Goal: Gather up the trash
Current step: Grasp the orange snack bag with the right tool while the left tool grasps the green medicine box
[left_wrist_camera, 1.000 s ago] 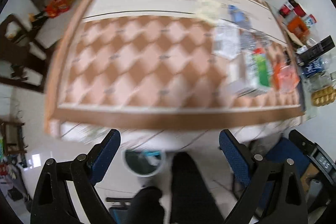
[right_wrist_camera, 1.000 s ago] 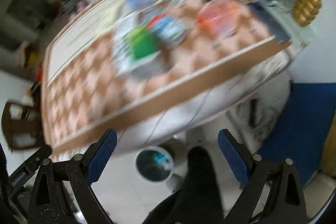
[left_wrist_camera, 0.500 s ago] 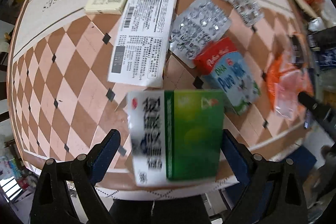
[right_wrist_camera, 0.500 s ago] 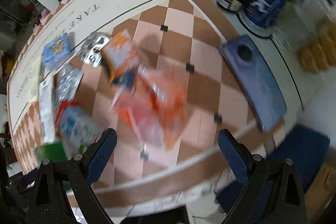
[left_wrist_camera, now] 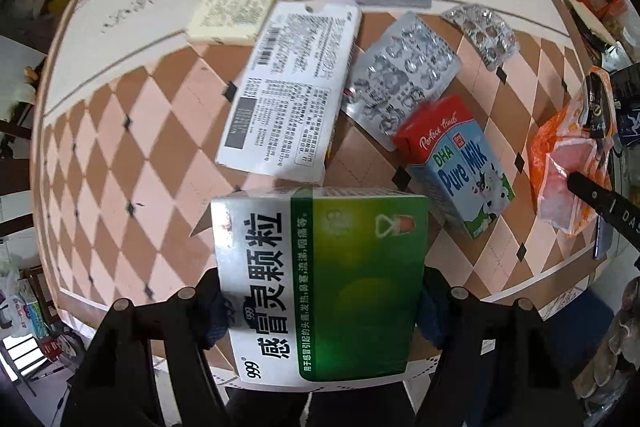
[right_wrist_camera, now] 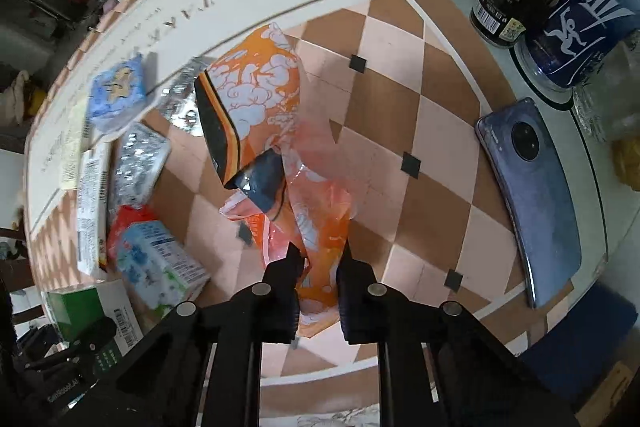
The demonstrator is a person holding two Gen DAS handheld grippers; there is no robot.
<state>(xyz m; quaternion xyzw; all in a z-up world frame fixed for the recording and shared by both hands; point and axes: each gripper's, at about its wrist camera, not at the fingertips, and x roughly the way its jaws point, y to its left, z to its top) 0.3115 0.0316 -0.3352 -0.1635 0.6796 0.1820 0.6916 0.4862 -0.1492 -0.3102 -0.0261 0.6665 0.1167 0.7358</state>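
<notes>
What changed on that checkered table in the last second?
Both grippers swung in from above the floor bin. The left gripper closed its jaws on the green-and-white cardboard medicine box; the right gripper closed on the crumpled orange plastic wrapper. The blue milk carton and grey phone lie unmoved.
</notes>
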